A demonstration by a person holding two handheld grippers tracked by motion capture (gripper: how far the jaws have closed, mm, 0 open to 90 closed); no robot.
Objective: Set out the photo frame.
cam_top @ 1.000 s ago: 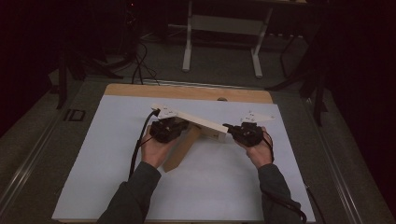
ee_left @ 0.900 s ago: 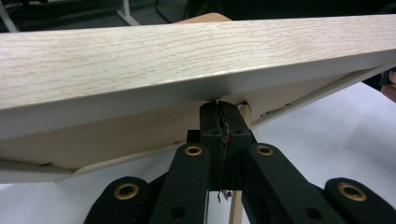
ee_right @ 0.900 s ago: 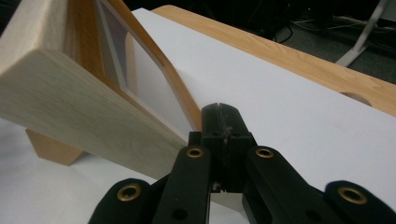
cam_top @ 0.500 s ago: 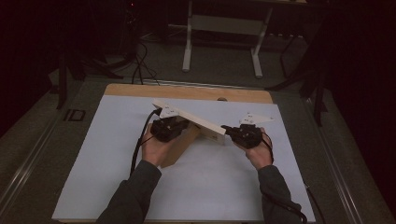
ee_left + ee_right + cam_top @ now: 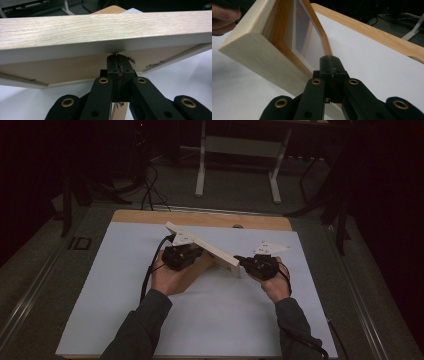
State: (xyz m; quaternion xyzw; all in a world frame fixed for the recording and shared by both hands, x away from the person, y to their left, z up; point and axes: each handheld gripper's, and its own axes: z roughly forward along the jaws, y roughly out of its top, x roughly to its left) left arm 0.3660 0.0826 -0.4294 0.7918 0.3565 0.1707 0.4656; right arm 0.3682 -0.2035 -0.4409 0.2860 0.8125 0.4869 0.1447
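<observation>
A light wooden picture frame (image 5: 202, 247) stands tilted on its lower edge on the white mat (image 5: 115, 295), between both hands. My left gripper (image 5: 186, 255) sits behind it. In the left gripper view its shut jaws (image 5: 116, 57) touch the underside of the frame (image 5: 100, 27) where rail meets backing. My right gripper (image 5: 241, 260) is at the frame's right end. In the right gripper view its shut jaws (image 5: 329, 60) press against the glazed face at the inner lip of the frame (image 5: 262, 52). I cannot tell whether either pinches anything thin. Fingers (image 5: 224, 15) of the other hand rest by the frame's far end.
The mat covers a wooden table whose bare edge (image 5: 200, 218) shows at the back. Beyond it on the dark floor stands a white metal stand (image 5: 237, 145) with cables nearby. Open mat lies in front of the hands and to both sides.
The frame's far left corner has risen a little and its right end has dipped, so it stands steeper. The right gripper has shifted slightly with it.
</observation>
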